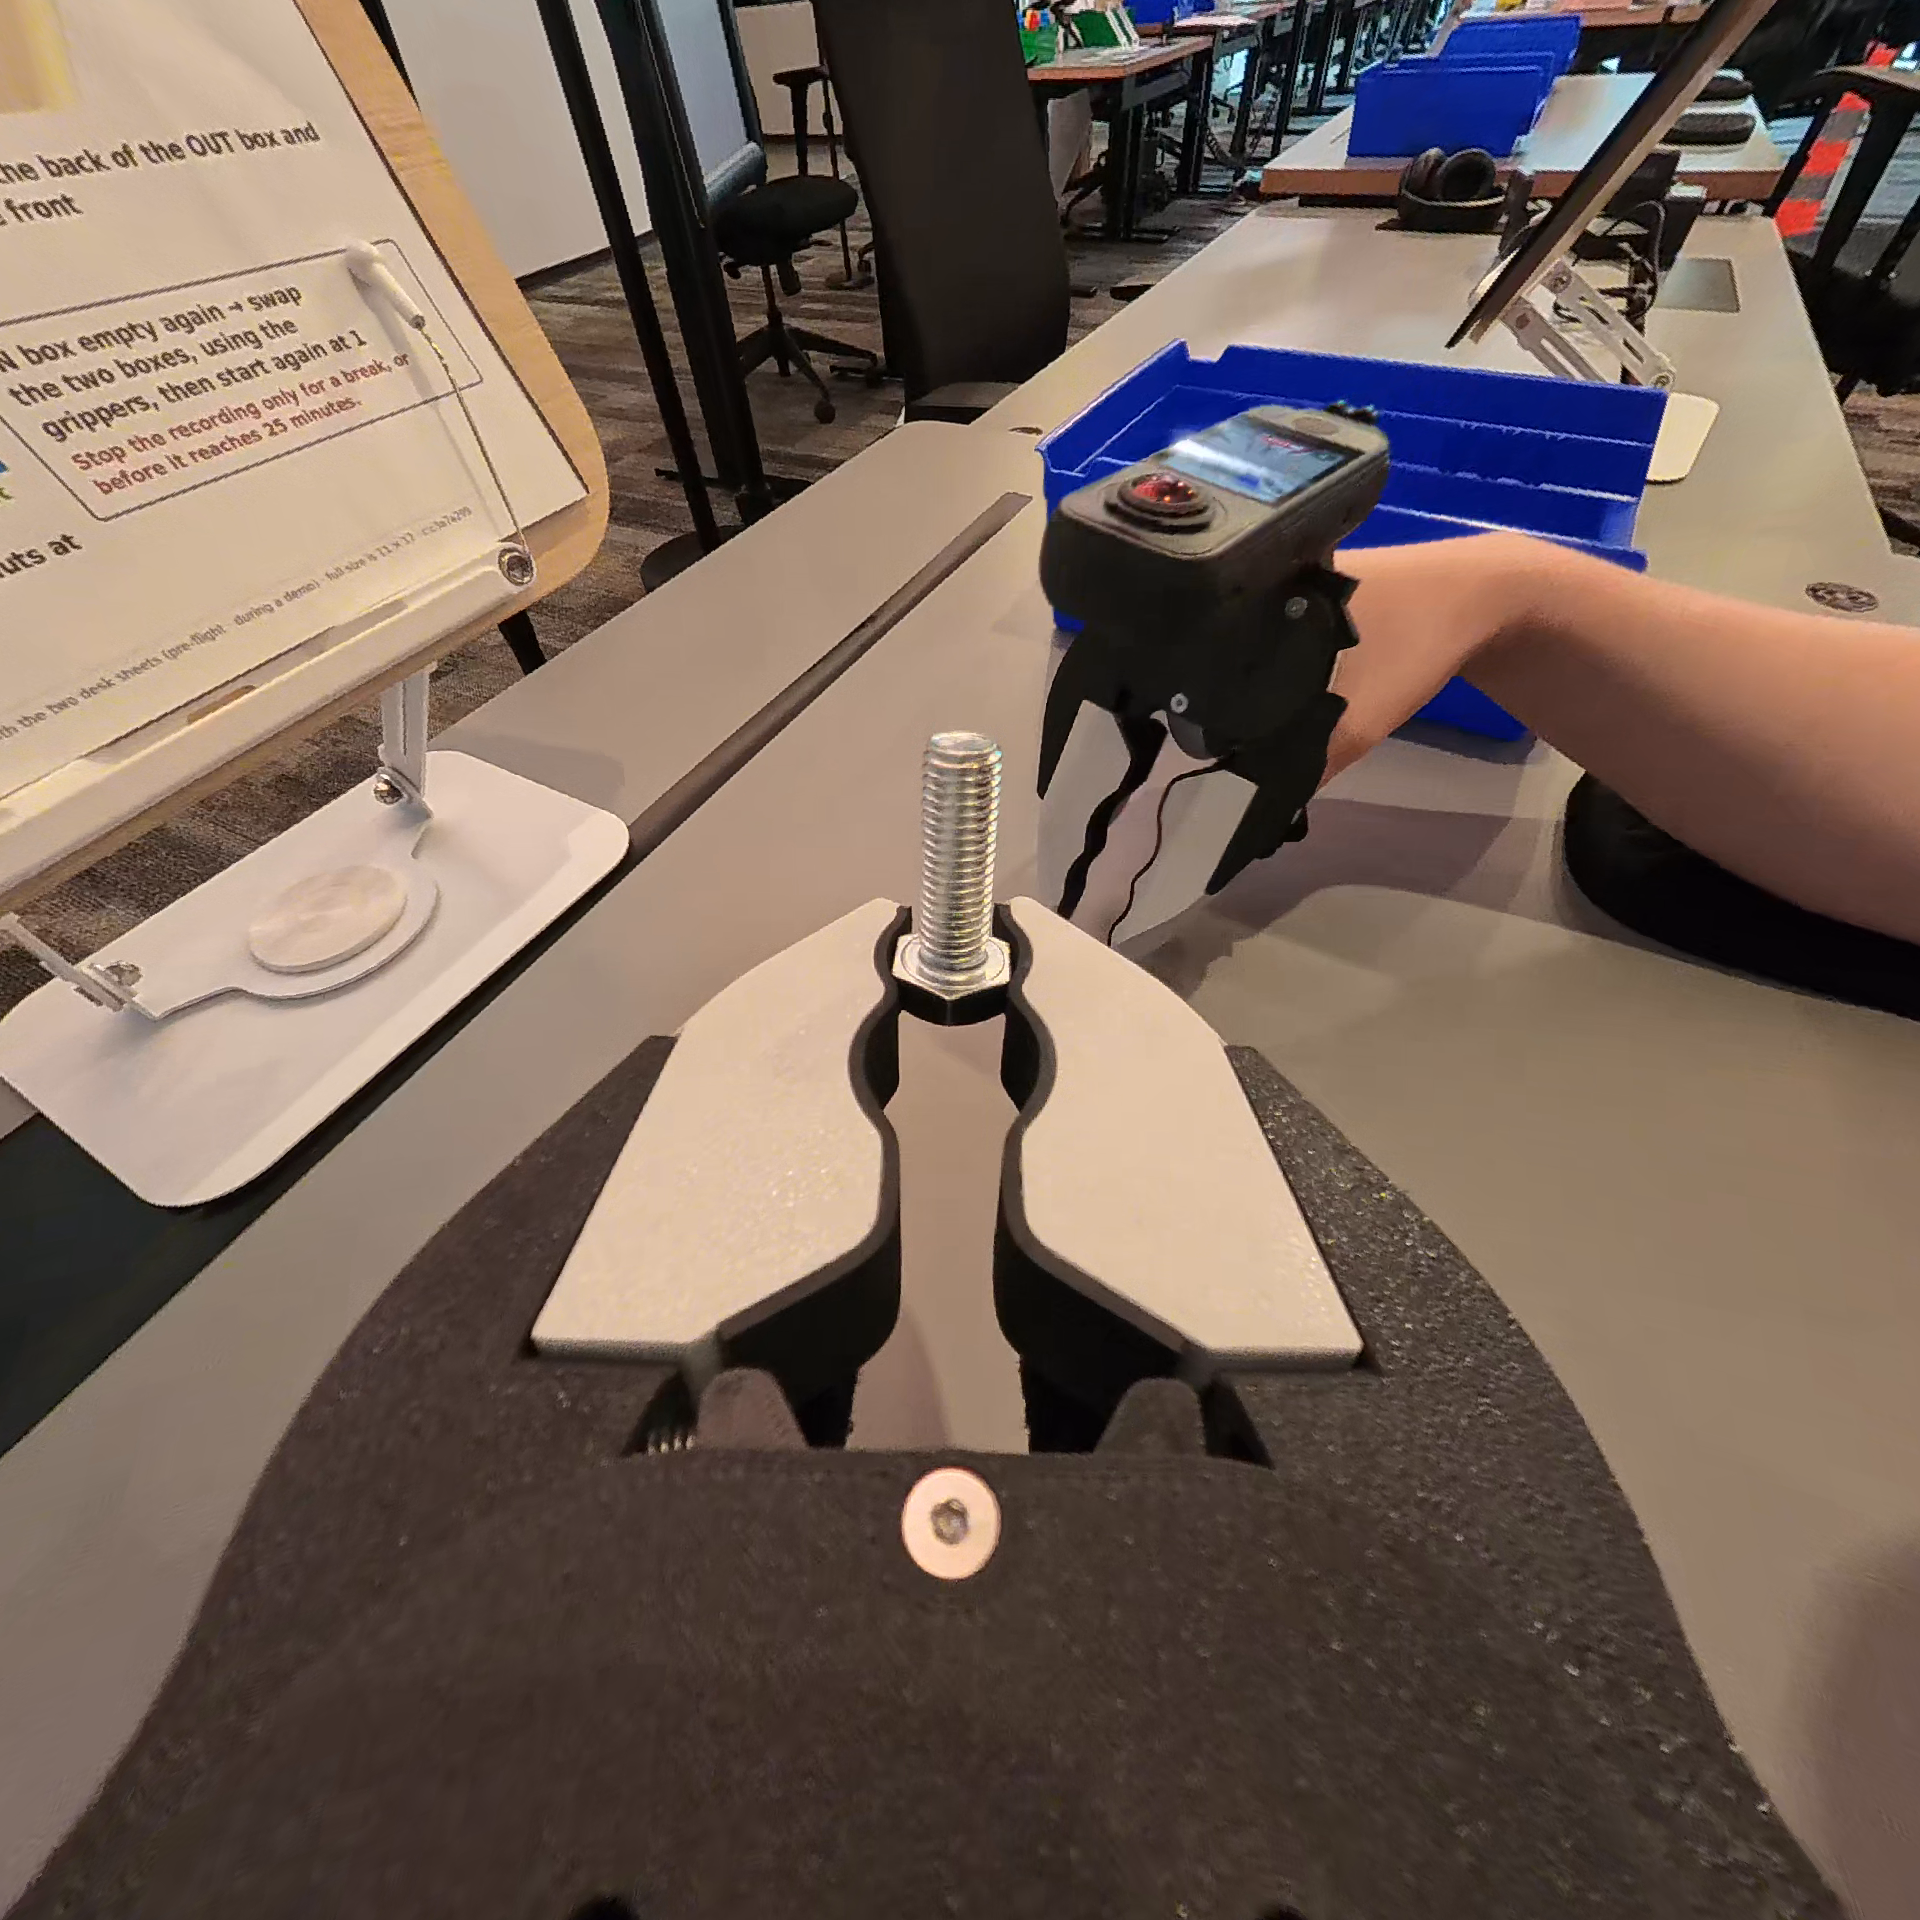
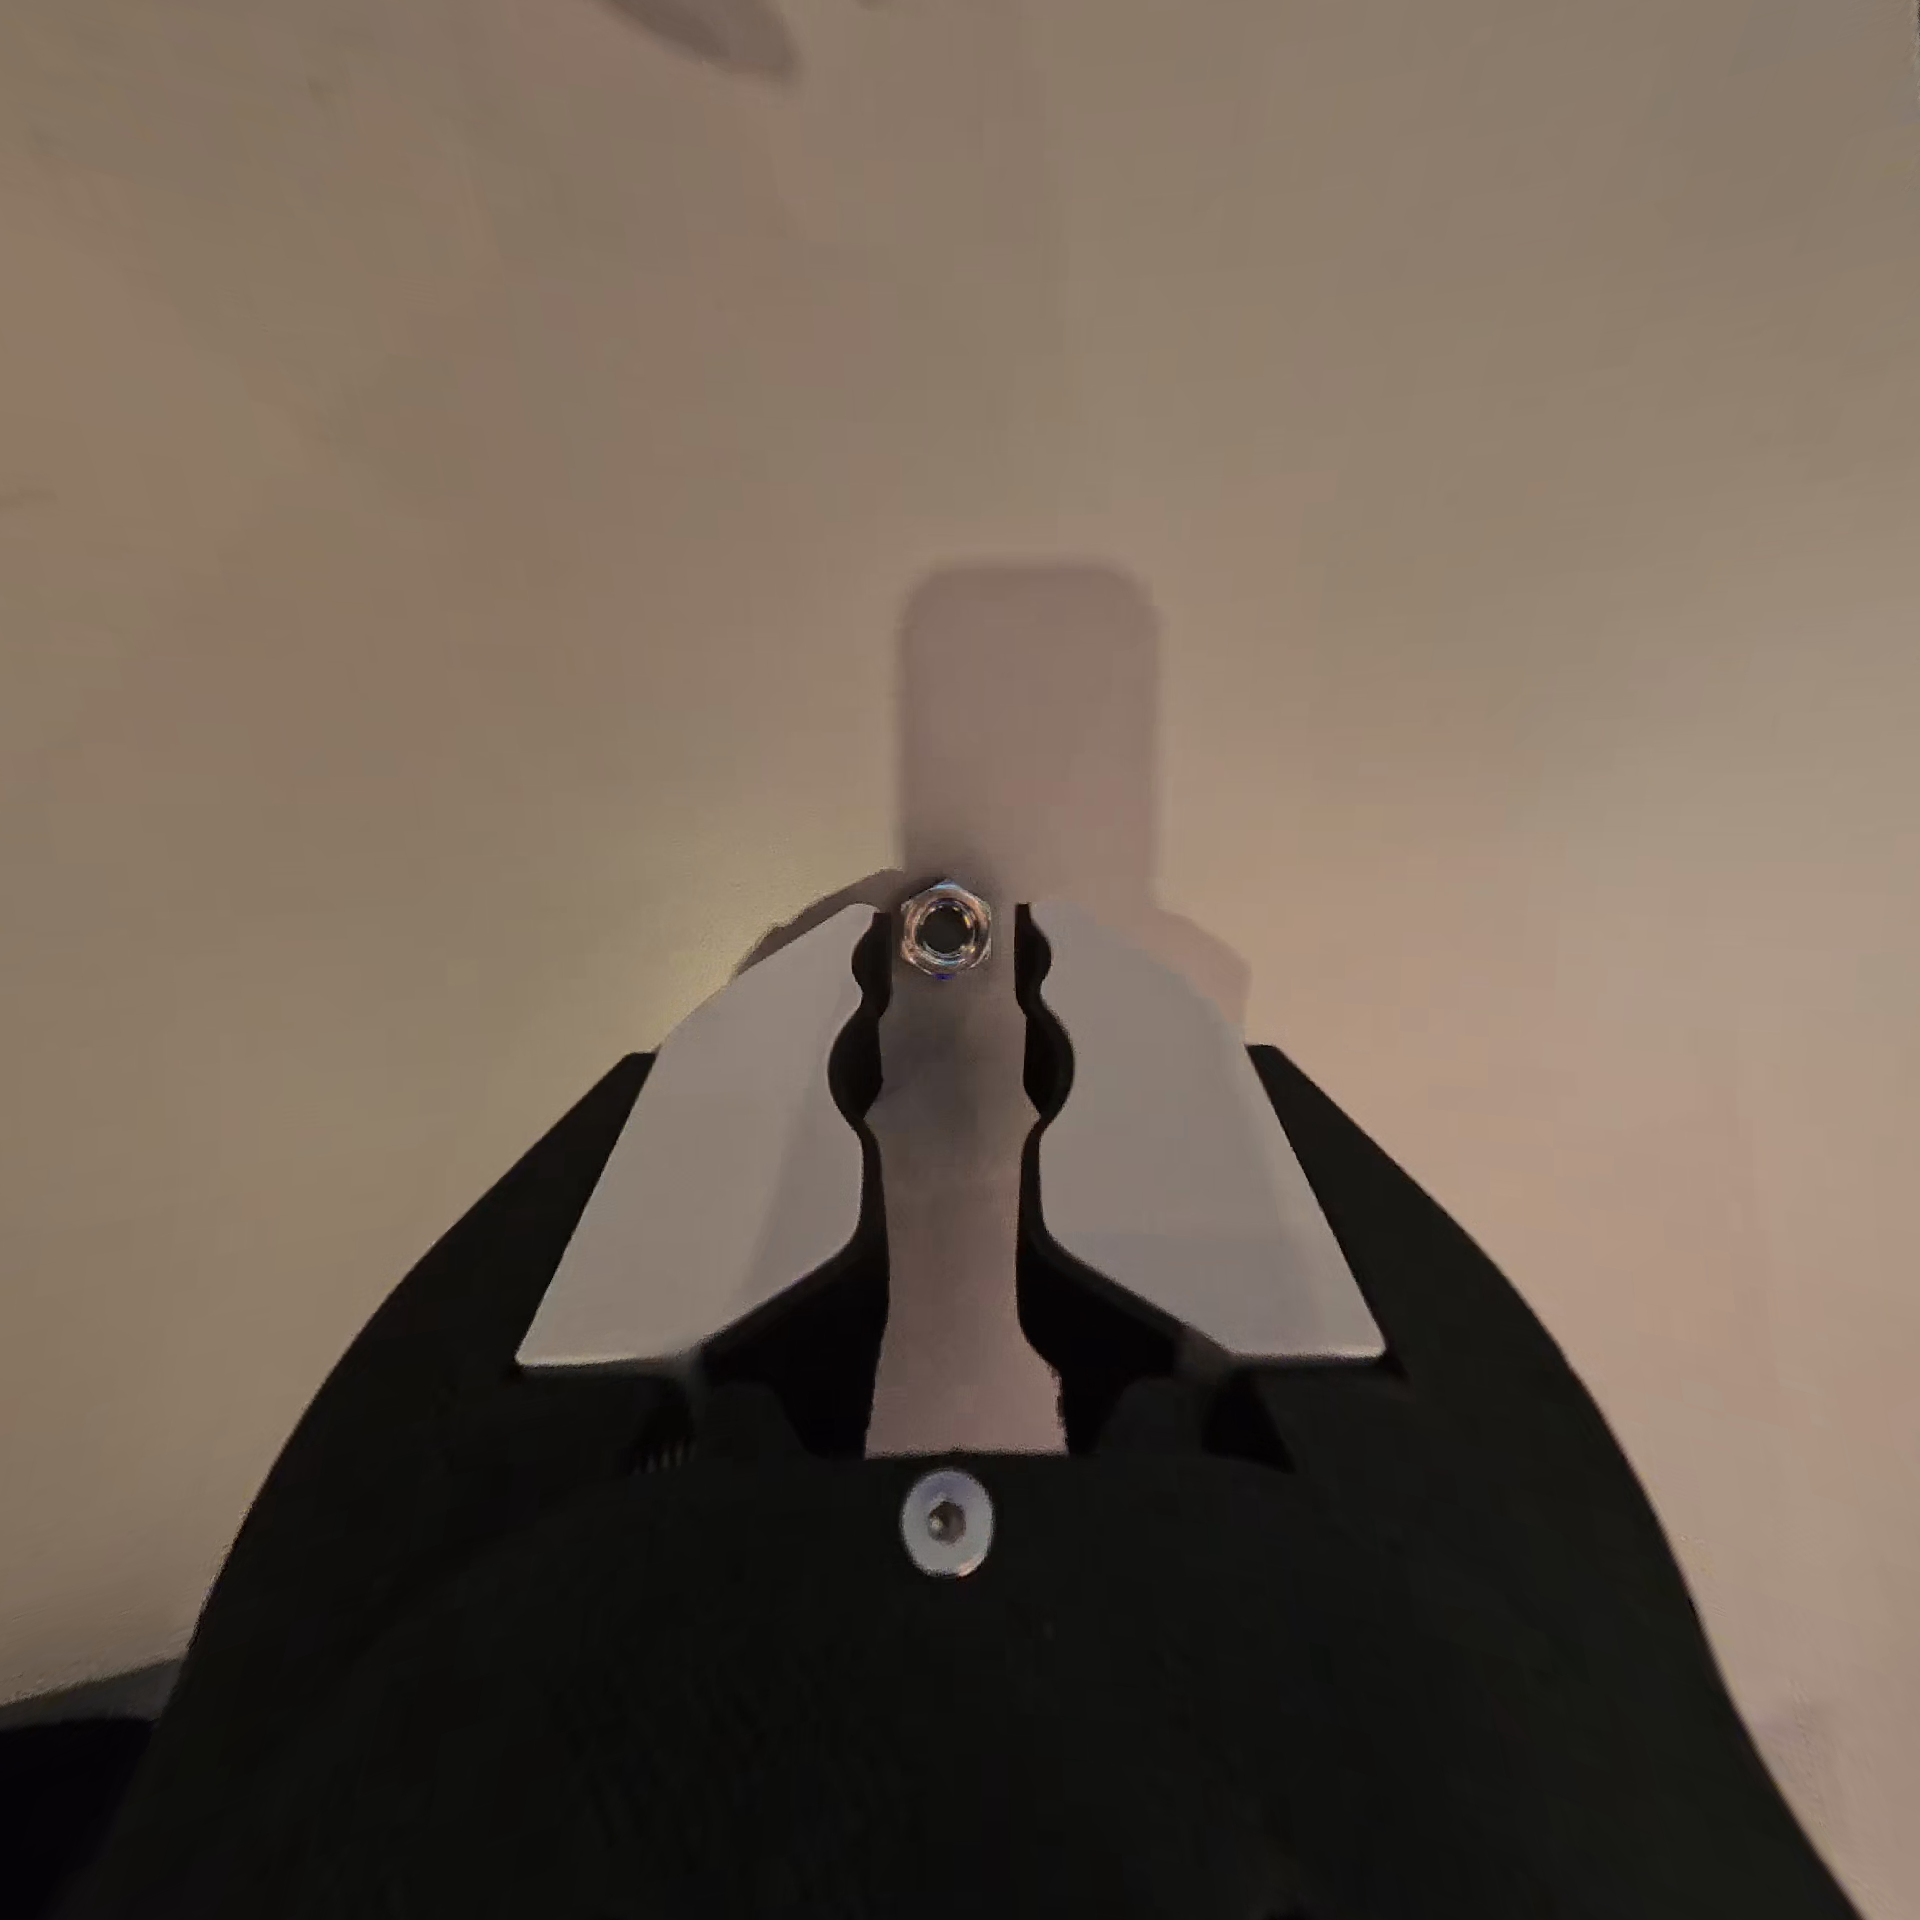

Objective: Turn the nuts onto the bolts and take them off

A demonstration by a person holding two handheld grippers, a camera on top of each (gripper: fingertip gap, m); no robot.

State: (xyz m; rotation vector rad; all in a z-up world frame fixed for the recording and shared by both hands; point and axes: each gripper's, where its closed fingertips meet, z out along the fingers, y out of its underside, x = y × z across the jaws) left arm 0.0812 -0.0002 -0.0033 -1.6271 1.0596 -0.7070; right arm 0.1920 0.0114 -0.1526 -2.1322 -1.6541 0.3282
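My left gripper [image 1: 951, 940] is shut on the hex head of a silver bolt [image 1: 961, 831] and holds it with its thread pointing up, above the grey table [image 1: 1455, 1091]. My right gripper [image 2: 958, 920] points straight down at the table. A silver nut [image 2: 943, 935] lies flat between its fingertips, touching the left finger, with a small gap to the right finger. In the left wrist view the right gripper [image 1: 1143, 894] stands just right of the bolt with its fingers spread, held by a hand [image 1: 1434, 644]. The nut does not show there.
A blue bin [image 1: 1455, 436] stands behind the right gripper. A white stand [image 1: 312, 997] with an instruction sheet [image 1: 208, 364] is at the left. A black round object [image 1: 1683, 894] lies under the person's forearm at the right. Office chairs and desks stand beyond. The left gripper's tips are roughly 20 cm from the right gripper's.
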